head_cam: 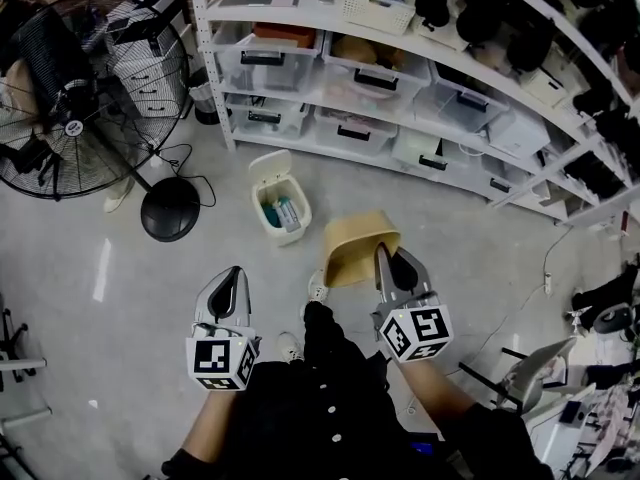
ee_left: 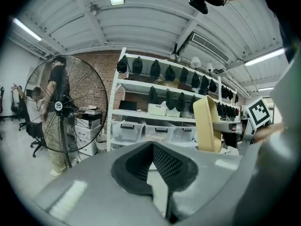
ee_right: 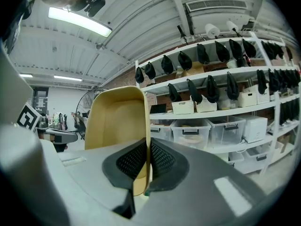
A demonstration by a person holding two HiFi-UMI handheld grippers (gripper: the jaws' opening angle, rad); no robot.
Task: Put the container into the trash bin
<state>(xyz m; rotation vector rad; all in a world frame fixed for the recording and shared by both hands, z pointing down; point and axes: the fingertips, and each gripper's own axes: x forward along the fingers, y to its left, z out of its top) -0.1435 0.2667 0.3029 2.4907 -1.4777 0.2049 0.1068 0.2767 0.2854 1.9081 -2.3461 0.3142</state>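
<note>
Tan container (head_cam: 358, 246), rim pinched by right gripper (head_cam: 389, 265)

fan (head_cam: 75, 98): cut by left edge | trash bin (head_cam: 264, 213) contents: too small to tell

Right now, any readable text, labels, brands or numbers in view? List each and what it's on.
Nothing reads as words or numbers.
On the black floor fan, the round white sticker: print too small to read.
On the left claw, the left marker cube: black-and-white square code pattern, no letters.
On the right claw, the right marker cube: code pattern, no letters.
On the tan plastic container: no print shows.
</note>
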